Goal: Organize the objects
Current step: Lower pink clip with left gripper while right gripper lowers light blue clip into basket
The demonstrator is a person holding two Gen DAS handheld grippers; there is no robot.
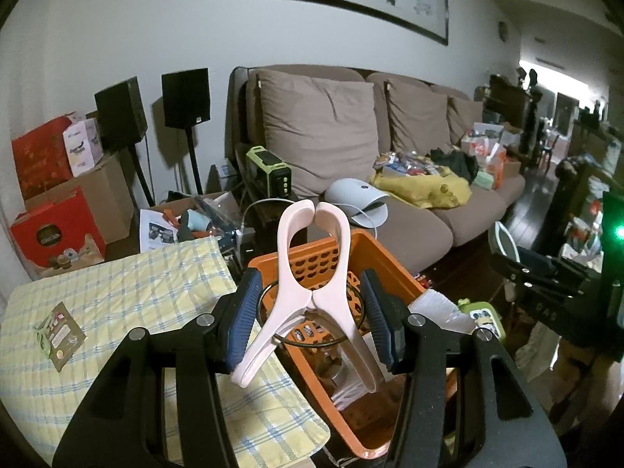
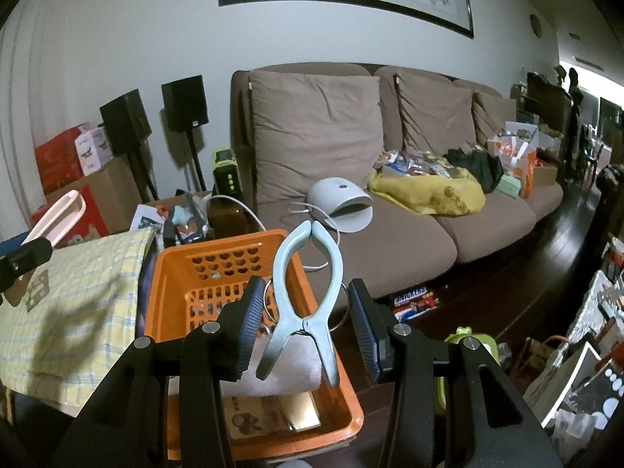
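A large pink clothes peg (image 1: 312, 257) stands upright between the blue pads of my left gripper (image 1: 312, 321), which is shut on the peg's two handle legs. It hangs over the near left part of an orange plastic basket (image 1: 394, 269). My right gripper (image 2: 308, 329) is shut the same way on a pale blue peg (image 2: 306, 273), held above the orange basket (image 2: 218, 247). In the right wrist view the pink peg (image 2: 58, 210) shows at the far left edge. The basket holds a white folded cloth (image 2: 288, 374) and a brown packet (image 2: 269, 413).
A yellow checked cloth (image 1: 117, 296) with a small card (image 1: 58, 335) lies left of the basket. Behind stands a brown sofa (image 2: 390, 249) carrying a white device (image 2: 339, 199) and a yellow bag. Boxes and speakers fill the left corner. A green frog-shaped item (image 2: 468, 335) sits right.
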